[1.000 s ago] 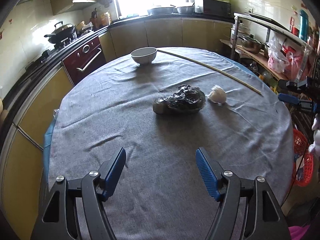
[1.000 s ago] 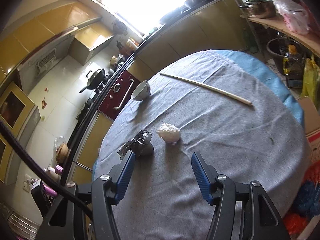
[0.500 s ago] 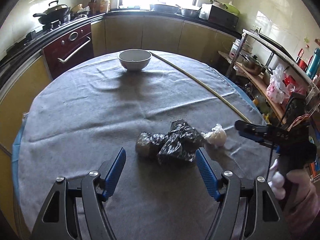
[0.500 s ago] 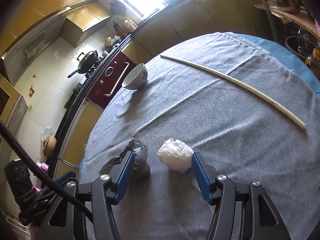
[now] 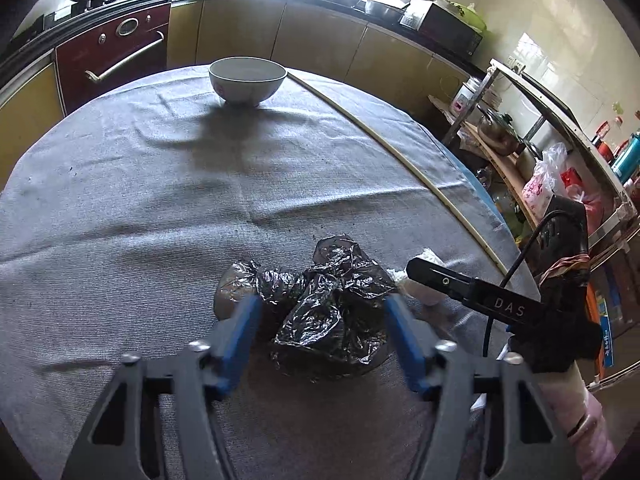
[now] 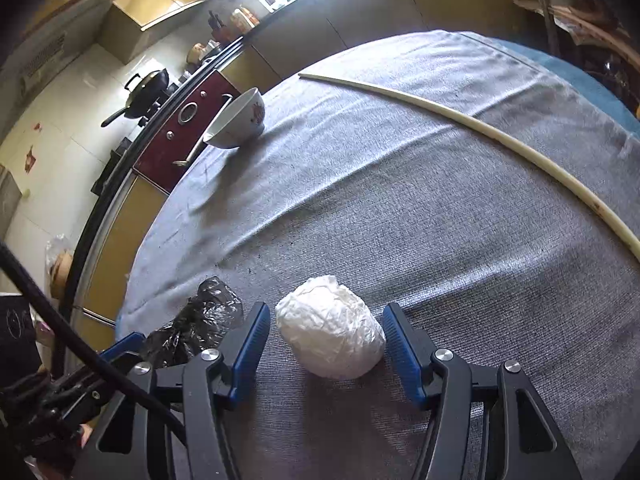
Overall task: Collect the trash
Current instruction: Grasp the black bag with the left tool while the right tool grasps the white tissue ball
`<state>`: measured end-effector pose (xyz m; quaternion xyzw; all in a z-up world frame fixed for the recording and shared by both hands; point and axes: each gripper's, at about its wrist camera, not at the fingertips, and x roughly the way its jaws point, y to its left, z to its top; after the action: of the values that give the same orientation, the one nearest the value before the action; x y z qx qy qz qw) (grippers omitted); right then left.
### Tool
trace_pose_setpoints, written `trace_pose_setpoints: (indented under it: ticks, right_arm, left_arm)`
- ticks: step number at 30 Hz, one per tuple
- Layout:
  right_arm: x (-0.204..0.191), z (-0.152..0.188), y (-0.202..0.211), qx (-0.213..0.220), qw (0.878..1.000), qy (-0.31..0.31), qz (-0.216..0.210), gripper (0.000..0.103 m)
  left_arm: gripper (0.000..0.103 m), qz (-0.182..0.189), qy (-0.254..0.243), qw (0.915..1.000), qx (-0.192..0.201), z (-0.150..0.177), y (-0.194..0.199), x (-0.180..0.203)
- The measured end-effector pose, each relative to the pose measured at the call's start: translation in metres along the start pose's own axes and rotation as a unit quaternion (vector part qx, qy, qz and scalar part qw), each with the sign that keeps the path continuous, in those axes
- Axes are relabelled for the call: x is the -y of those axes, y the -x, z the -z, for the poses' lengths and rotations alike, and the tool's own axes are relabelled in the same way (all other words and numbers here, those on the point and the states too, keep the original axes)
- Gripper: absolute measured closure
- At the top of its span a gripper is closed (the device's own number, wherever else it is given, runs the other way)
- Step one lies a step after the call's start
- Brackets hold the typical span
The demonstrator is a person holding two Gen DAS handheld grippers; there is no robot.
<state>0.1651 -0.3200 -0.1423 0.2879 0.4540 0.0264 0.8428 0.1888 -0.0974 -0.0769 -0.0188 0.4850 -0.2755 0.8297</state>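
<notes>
A crumpled black plastic bag [image 5: 328,308] lies on the grey tablecloth [image 5: 160,208]. My left gripper [image 5: 322,314] straddles it, blue pads on either side. The jaws are closing and the bag does not look squeezed. Just to its right lies a white crumpled paper ball [image 6: 330,326], sitting between the blue pads of my right gripper [image 6: 324,338], which is open, with a slim gap on the left. In the left wrist view one black finger [image 5: 460,288] of the right gripper hides most of the ball. The black bag [image 6: 200,324] also shows in the right wrist view.
A white bowl [image 5: 248,80] stands at the table's far side. A long pale stick [image 5: 400,156] runs across the cloth toward the right edge. Beyond that edge is a metal shelf rack [image 5: 532,128] with pots and bags. Kitchen cabinets and an oven [image 5: 112,56] lie behind.
Both grippers came forward and down onto the trash. The left jaws narrowed around the black bag. The right jaws, at the same width, now enclose the paper ball.
</notes>
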Motion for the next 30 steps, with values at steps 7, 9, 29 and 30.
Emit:
trace_pose_setpoints:
  ticks: [7,9,29,30]
  right_arm:
    - [-0.01,0.008,0.0,-0.001,0.999,0.033,0.014,0.053]
    - [-0.013,0.012,0.003,-0.001,0.999,0.043,0.017,0.054]
    - [-0.014,0.055,0.085,0.05,0.998,0.019,-0.018,0.054]
    - [-0.013,0.057,0.087,0.051,0.998,0.019,-0.018,0.054]
  left_arm:
    - [0.094,0.008,-0.011,0.9999,-0.009,0.006,-0.003,0.001]
    - [0.096,-0.003,-0.02,0.9998,-0.003,0.01,0.0,0.004]
    - [0.036,-0.004,0.02,0.9994,0.028,0.026,0.048,-0.005]
    - [0.035,-0.001,0.03,0.9991,0.03,0.025,0.046,-0.007]
